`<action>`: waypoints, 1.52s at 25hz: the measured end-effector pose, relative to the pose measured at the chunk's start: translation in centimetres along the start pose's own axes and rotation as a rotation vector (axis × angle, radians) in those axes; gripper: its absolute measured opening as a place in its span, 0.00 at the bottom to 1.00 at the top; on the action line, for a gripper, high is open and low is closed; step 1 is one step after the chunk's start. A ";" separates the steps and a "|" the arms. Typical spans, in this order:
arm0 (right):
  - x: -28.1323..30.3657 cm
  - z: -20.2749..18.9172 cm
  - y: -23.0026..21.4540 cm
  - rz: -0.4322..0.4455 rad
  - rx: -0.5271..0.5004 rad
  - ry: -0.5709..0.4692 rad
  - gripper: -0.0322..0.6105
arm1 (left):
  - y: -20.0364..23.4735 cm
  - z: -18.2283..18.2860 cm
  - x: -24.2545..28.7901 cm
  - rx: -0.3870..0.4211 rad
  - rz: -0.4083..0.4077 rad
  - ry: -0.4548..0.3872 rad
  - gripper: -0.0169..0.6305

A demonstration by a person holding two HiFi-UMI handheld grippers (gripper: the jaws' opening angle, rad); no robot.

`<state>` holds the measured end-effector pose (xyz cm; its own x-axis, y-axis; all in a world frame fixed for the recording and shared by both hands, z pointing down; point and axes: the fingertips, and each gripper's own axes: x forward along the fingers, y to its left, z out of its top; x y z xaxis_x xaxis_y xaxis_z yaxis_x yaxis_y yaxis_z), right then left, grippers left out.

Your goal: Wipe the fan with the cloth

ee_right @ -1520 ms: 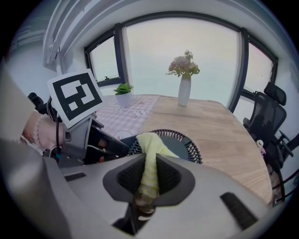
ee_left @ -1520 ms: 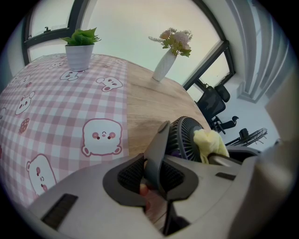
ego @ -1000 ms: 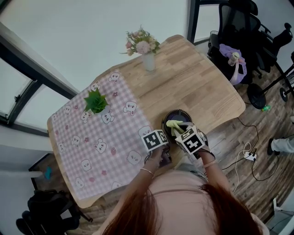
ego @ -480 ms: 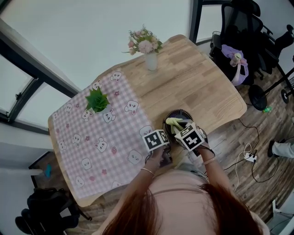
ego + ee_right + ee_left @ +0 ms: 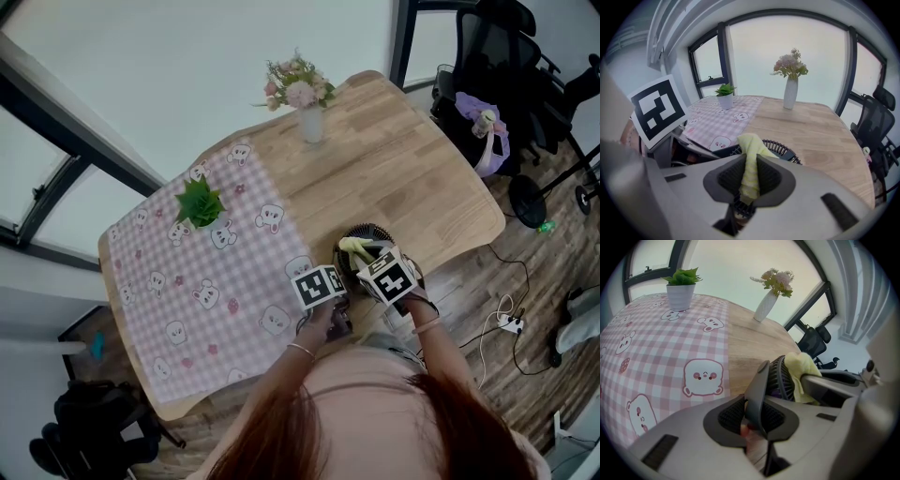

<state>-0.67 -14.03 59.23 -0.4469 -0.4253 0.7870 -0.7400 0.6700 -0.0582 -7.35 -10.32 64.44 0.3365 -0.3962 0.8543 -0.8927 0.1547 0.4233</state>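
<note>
A white vase of pink flowers and a white-potted plant stood beyond the dark wire-grilled fan at the wooden table's near edge, beside a pink checked tablecloth. The left gripper clenched the fan's flat stand arm; the right gripper pinched the yellow cloth lying on its grille

The wooden table carries a pink checked tablecloth to the left of the left gripper; a potted plant stands on this cloth, farther ahead; a flower vase stands on bare wood, well beyond; the fan sits at the jaws.
</note>
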 end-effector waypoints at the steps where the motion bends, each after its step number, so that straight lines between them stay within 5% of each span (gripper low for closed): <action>1: 0.1 0.0 0.0 -0.001 -0.002 -0.003 0.13 | 0.0 0.0 0.0 -0.002 0.000 0.000 0.14; 38: -0.8 -0.6 -3.8 -0.119 0.043 -0.052 0.13 | 0.1 -0.1 0.0 -0.050 -0.006 -0.012 0.14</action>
<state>2.78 -15.84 59.15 -0.3793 -0.5319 0.7571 -0.8096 0.5870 0.0068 -7.45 -10.23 64.53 0.3377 -0.4083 0.8481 -0.8745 0.1971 0.4431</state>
